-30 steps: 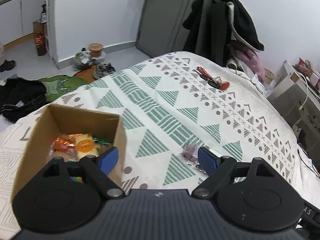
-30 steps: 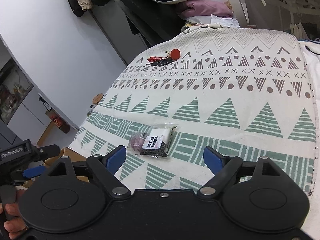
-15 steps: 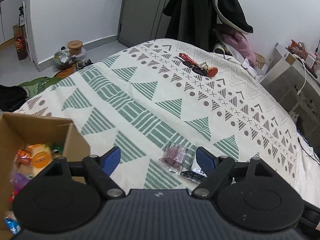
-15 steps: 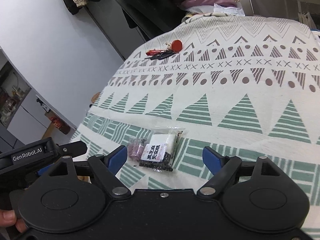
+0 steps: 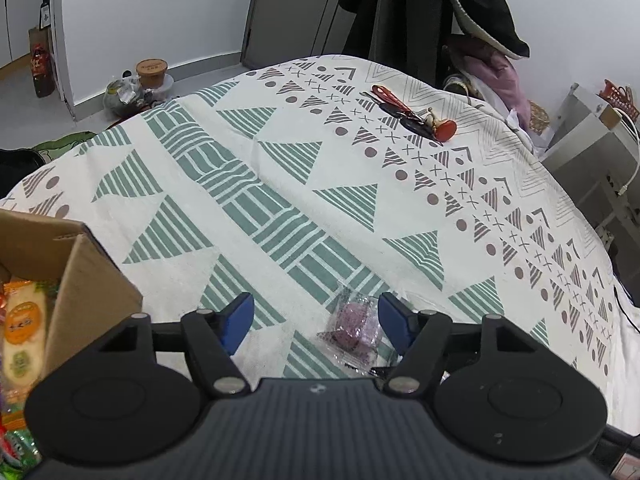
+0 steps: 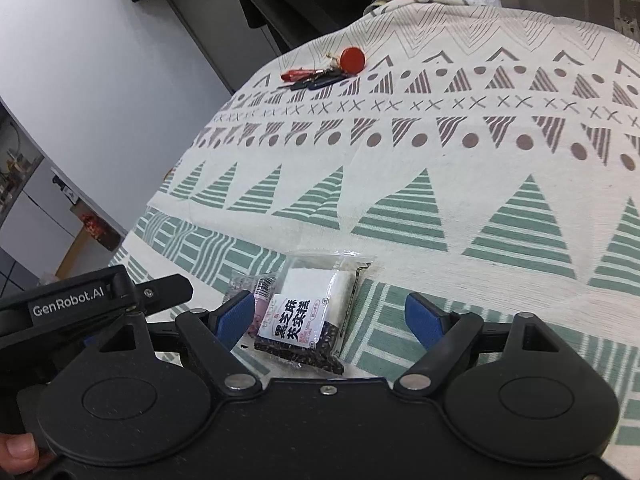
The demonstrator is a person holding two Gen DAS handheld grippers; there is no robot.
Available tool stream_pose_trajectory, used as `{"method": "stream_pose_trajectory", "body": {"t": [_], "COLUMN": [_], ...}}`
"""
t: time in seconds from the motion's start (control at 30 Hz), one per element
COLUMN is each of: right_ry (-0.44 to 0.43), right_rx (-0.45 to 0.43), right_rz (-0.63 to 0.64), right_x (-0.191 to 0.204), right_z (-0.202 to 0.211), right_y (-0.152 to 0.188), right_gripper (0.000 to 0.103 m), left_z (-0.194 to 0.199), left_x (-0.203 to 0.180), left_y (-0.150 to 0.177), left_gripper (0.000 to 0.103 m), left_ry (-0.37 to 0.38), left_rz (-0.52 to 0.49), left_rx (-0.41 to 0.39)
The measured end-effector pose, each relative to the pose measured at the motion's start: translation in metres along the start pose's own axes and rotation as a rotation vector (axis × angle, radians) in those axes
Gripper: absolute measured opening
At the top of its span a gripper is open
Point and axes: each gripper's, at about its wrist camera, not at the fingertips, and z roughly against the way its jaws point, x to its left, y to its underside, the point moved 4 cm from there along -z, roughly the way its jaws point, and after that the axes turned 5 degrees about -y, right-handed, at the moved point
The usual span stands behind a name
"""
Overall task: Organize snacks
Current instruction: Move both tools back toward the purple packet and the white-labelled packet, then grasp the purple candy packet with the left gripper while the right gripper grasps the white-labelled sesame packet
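Two snack packets lie side by side on the patterned bedspread (image 5: 320, 200). The purple packet (image 5: 354, 326) sits between the blue pads of my left gripper (image 5: 316, 322), which is open and just above it. In the right wrist view the black-and-white sesame packet (image 6: 308, 316) lies between the spread fingers of my right gripper (image 6: 334, 318), also open, and the purple packet (image 6: 256, 292) peeks out beside its left pad. A cardboard box (image 5: 76, 280) holding several wrapped snacks (image 5: 20, 328) stands at the left.
A bunch of keys with a red tag (image 5: 416, 118) lies far up the bedspread, keys (image 6: 324, 72) also in the right wrist view. Coats hang behind the bed (image 5: 432, 12). Clutter and a tub (image 5: 150, 72) sit on the floor. A hand (image 6: 16, 448) holds the left gripper body (image 6: 72, 304).
My left gripper has swung right, away from the box, and now frames the purple packet. My right gripper has come down closer over the sesame packet. Both stay open.
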Motion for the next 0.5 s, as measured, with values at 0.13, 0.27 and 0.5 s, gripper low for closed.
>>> {"method": "stream_pose_trajectory", "body": {"t": [0.13,0.27,0.5], "right_ry": [0.031,0.066,0.041], "right_rx": [0.017,0.013,0.014], "right_rz": [0.026,0.079,0.017], "right_x": [0.000,0.002,-0.013], "right_z": [-0.012,-0.014,-0.008], "right_y": [0.002,0.004,-0.001], "right_gripper": [0.079,0.067,0.036], "left_z": [-0.007,-0.015,-0.018], "left_x": [0.002,0.003,-0.008], "left_y": [-0.001,-0.001,0.004], "left_gripper": [0.067,0.067,0.067], "left_ry": [-0.008,-0.011,0.009], "left_rz": [0.009,0.019,-0.012], "left_rx": [-0.003,0.008,0.011]}}
